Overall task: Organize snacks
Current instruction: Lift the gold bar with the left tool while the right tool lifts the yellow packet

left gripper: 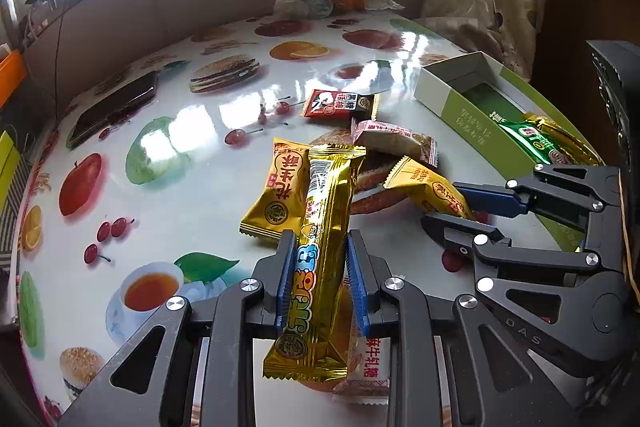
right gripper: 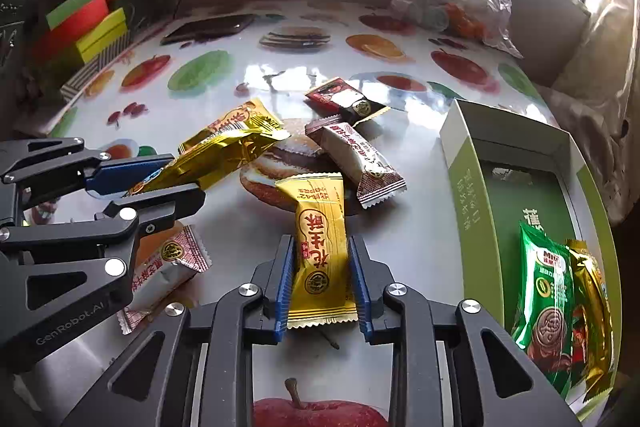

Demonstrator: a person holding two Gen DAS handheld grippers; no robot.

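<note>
Two snacks are being pinched | left gripper (left gripper: 320,267) — long gold bar (left gripper: 326,223) is being held above the table (left gripper: 192,187) | right gripper (right gripper: 320,279) — yellow peanut candy (right gripper: 320,247) is being clamped beside the green box (right gripper: 472,195)

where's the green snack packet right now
The green snack packet lies inside the open green box at the right of the right wrist view, beside a gold packet against the box's right wall.
</note>
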